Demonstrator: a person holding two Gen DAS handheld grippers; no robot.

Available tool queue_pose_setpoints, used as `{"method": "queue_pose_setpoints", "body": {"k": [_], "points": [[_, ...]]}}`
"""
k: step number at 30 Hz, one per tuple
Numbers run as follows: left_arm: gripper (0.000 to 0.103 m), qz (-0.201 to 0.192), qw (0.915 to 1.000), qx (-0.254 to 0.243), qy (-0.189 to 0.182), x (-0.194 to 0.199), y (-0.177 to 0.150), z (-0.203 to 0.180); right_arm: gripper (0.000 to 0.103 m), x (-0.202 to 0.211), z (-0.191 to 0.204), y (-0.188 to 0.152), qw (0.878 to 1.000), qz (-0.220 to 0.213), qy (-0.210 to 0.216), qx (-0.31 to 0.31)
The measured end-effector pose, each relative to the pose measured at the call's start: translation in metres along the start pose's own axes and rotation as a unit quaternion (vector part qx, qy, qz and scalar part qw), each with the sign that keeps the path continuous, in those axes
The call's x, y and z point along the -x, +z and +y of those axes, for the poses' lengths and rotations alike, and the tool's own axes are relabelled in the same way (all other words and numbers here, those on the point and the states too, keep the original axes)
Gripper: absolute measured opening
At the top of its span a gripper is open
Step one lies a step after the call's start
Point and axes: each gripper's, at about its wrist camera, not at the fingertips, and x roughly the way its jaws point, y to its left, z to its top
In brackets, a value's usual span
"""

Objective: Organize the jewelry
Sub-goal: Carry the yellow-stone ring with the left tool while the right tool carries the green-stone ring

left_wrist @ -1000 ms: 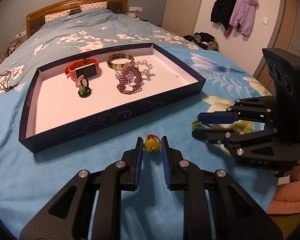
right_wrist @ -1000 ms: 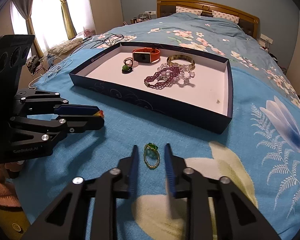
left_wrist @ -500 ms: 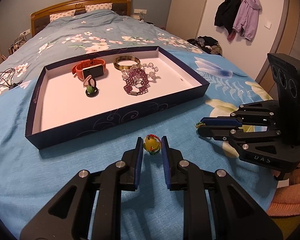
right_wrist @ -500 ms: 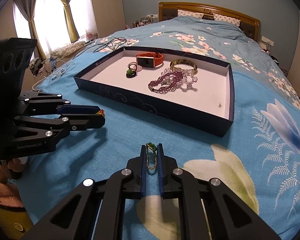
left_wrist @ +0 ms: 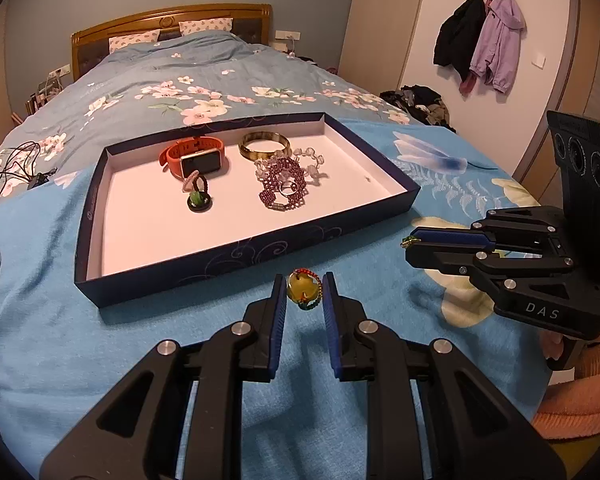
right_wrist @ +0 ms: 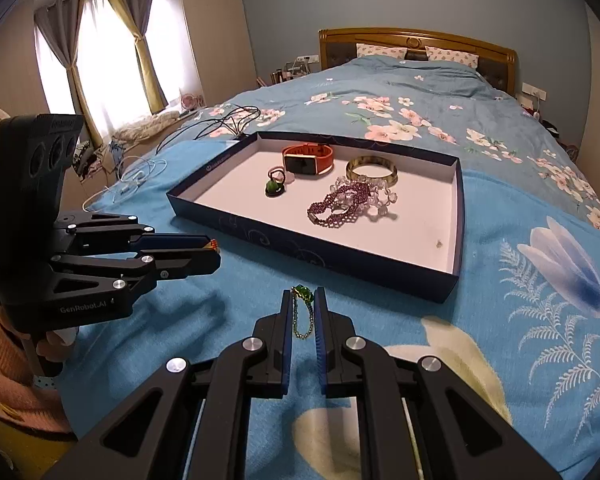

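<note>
A: What do the left tongs (left_wrist: 303,294) have?

B: They are clamped on a yellow pendant (left_wrist: 301,288) ringed with red and green beads, pinched between the blue pads just above the blue bedspread (left_wrist: 60,320).

A: And the right tongs (right_wrist: 302,312)?

B: Clenched on a thin beaded chain with a green stone (right_wrist: 302,307); the stone sits at the fingertips and the chain hangs down between the pads. In the left view only a bit of it peeks out past the tips.

A: Where does the rest of the jewelry lie?

B: In the shallow dark blue tray (left_wrist: 236,256) on the bed, beyond both tongs. An orange watch (left_wrist: 194,156) and a gold bangle (left_wrist: 264,145) lie toward its far side. A purple beaded bracelet (left_wrist: 284,188) is heaped on a clear beaded one just in front of the bangle, and a small green ring piece (left_wrist: 198,200) sits in front of the watch.

A: Is the tray touching either pair?

B: No, it stands apart from both.
</note>
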Motion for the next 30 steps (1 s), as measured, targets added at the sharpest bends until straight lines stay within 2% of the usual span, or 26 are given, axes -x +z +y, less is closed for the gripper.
{"method": "queue_pose_setpoints", "body": {"k": [30], "points": [[0.019, -0.033, 0.9993, 0.007, 0.014, 0.021, 0.008, 0.004, 0.009, 0.005, 0.000, 0.017, 0.999, -0.033, 0.007, -0.003]]}}
